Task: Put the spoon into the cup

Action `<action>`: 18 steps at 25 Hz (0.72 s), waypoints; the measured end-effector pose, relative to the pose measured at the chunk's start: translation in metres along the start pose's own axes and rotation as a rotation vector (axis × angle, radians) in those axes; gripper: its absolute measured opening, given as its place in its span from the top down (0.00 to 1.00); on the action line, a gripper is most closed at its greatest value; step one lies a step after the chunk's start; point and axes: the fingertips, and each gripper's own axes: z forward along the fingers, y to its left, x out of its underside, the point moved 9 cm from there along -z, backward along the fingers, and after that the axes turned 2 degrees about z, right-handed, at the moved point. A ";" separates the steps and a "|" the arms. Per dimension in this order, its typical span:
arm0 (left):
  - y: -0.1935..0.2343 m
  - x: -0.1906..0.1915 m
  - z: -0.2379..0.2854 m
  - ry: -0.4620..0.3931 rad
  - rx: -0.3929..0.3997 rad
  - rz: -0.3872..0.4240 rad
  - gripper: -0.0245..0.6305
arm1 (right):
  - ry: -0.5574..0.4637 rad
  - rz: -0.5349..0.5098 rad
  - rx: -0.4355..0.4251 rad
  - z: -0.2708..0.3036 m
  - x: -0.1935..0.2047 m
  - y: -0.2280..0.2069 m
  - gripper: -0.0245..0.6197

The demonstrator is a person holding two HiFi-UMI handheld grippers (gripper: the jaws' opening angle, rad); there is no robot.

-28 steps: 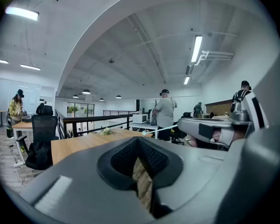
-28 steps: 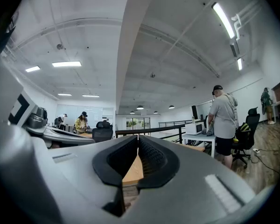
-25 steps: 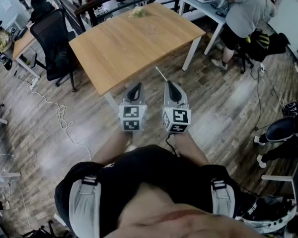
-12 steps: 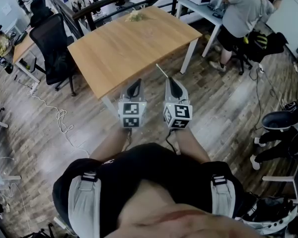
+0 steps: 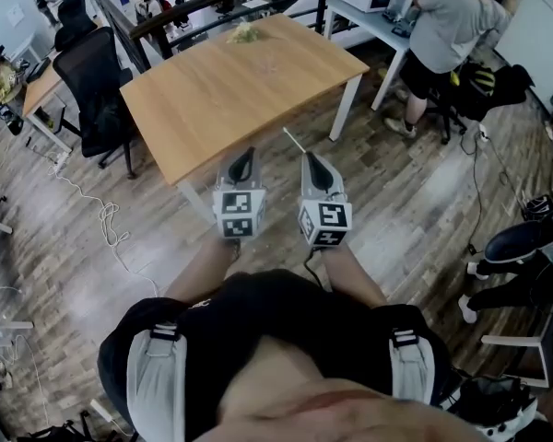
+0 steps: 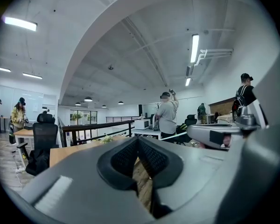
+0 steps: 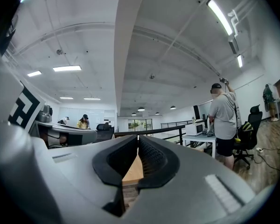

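While short of table (image 5: 230,90), R tongs (image 5: 310,157) on spoon (image 5: 291,137).

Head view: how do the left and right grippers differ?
The right gripper pinches a thin white stick, probably the spoon; the left gripper holds nothing. The left gripper's marker cube shows a different pattern from the right gripper's. Both are grey, jaws shut, pointing toward the wooden table.

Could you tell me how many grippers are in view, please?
2. The left gripper is in front of the person, fingers shut on nothing; the right gripper is beside it, pinching a thin white spoon. None seems hidden.
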 end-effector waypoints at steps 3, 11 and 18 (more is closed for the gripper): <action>-0.009 0.002 0.000 0.012 -0.013 -0.008 0.94 | 0.005 0.004 -0.006 -0.006 0.003 -0.009 0.95; -0.028 0.009 0.023 0.036 0.004 -0.010 0.95 | 0.017 -0.006 -0.005 -0.001 0.009 -0.036 0.95; -0.032 0.014 0.053 0.035 0.035 -0.005 0.95 | 0.014 -0.009 0.003 0.019 0.012 -0.054 0.95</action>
